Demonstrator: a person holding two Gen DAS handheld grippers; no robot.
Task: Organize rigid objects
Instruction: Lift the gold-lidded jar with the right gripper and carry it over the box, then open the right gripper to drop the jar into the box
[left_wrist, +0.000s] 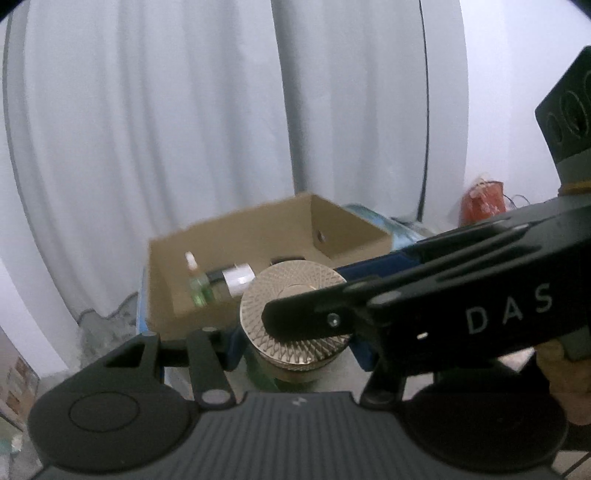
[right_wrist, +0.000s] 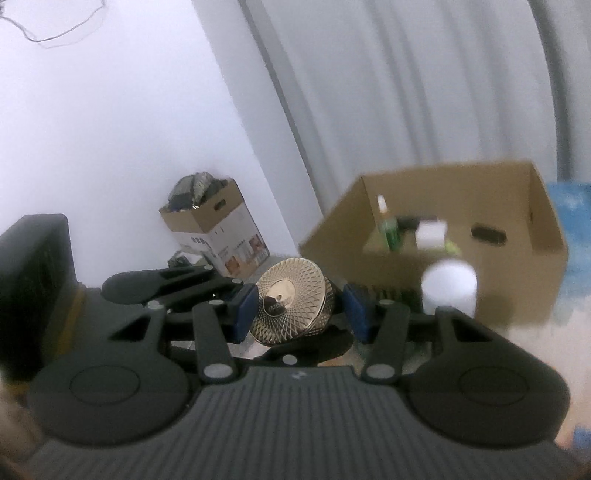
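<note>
Both our grippers, left (left_wrist: 295, 325) and right (right_wrist: 299, 308), clamp the gold-lidded jar (right_wrist: 290, 301) between their pads, lid tilted up-left toward us, axis leaning; cardboard box (right_wrist: 517, 236) sits beyond the jaws.

Both my wrist cameras look forward and slightly down, close over the gold patterned round lid (left_wrist: 295, 295) (right_wrist: 291, 301), sharing the open brown cardboard box (left_wrist: 347, 229) (right_wrist: 517, 288) beyond.

Two cardboard boxes (right_wrist: 436, 236) (right_wrist: 214, 221), one gold-lidded jar (right_wrist: 291, 301).
</note>
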